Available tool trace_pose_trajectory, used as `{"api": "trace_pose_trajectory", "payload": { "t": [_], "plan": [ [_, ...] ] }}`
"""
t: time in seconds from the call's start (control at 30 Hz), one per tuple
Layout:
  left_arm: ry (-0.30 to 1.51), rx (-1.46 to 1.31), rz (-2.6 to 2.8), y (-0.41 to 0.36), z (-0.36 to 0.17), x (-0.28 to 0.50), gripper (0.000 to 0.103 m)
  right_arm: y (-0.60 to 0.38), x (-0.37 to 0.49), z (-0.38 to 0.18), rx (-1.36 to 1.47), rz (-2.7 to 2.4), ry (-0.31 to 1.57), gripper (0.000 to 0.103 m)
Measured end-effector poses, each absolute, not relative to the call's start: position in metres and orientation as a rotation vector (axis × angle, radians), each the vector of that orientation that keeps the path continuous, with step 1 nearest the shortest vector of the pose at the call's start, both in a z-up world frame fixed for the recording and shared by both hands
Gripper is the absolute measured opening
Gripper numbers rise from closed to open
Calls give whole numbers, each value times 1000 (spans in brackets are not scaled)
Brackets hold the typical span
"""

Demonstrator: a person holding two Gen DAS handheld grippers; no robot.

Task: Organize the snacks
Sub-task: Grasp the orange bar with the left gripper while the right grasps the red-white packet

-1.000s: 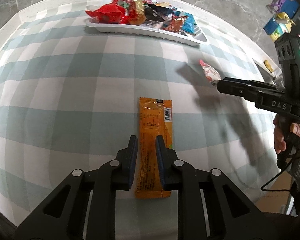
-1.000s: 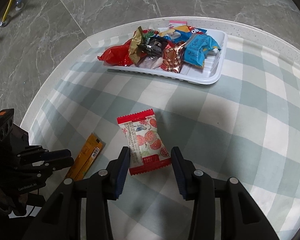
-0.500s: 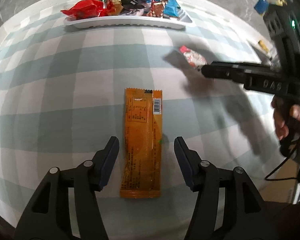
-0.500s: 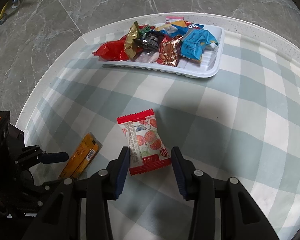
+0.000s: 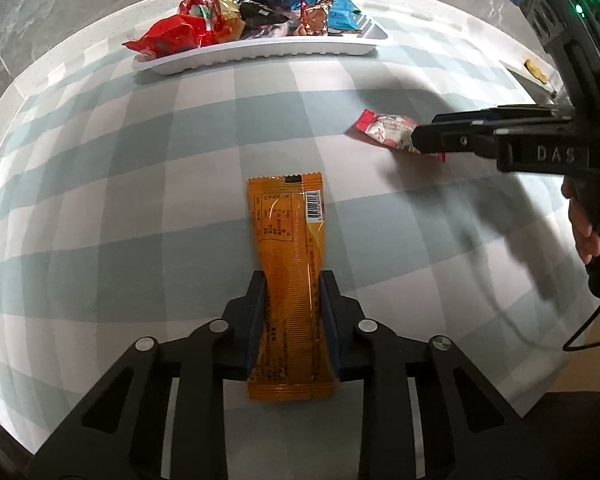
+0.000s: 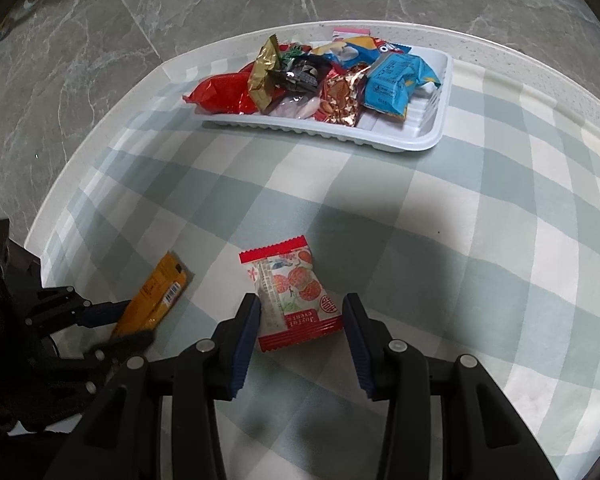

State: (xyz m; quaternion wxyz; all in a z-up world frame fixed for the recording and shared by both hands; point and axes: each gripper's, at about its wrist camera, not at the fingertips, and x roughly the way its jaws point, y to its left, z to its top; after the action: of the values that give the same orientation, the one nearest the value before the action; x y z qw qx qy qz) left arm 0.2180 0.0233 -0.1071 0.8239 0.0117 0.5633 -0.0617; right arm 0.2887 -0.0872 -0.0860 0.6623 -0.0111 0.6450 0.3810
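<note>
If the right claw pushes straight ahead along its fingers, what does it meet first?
The red-and-white snack packet, already between the open right claw fingers; beyond it, bare checked cloth, then probably the white tray.

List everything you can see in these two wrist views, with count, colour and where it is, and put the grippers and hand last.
Orange snack bar: one, orange, flat on the cloth near the table's front edge, between the left gripper's fingers.
Red-and-white snack packet: one, red and white with fruit print, on the cloth between the right gripper's fingers.
Tray: one, white, at the far side of the table.
Snacks in the tray: a heap, red, gold, black, copper and blue wrappers; exact count unclear.
Tablecloth: one, pale green and white check, covering the table.
Floor: grey marble tiles, beyond the table.
Left gripper: one, black, closed on the orange snack bar.
Right gripper: one, black, open around the packet.
Right hand: one, holding the right gripper's handle.
</note>
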Motion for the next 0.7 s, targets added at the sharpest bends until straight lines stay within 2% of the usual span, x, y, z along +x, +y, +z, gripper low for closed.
{"api": "trace_pose_trajectory", "payload": {
  "t": [0.4,0.43,0.47,0.5,0.67,0.7],
  "plan": [
    [1198,-33,-150,27,-106,218,22,-74,275,-82,-196,916,1403,40],
    [1198,-40,-150,28,-106,218,22,-74,274,-81,-186,935,1404,19],
    [1197,-43,-150,28,-105,219,22,-75,275,-80,-184,940,1409,4],
    [1196,-46,-149,29,-105,219,22,-75,274,-80,-183,948,1411,0],
    [1193,-62,-153,32,-104,219,22,-79,275,-78,-179,941,1398,2],
    [1193,-67,-157,32,-103,220,22,-81,276,-76,-166,924,1389,9]
  ]
}}
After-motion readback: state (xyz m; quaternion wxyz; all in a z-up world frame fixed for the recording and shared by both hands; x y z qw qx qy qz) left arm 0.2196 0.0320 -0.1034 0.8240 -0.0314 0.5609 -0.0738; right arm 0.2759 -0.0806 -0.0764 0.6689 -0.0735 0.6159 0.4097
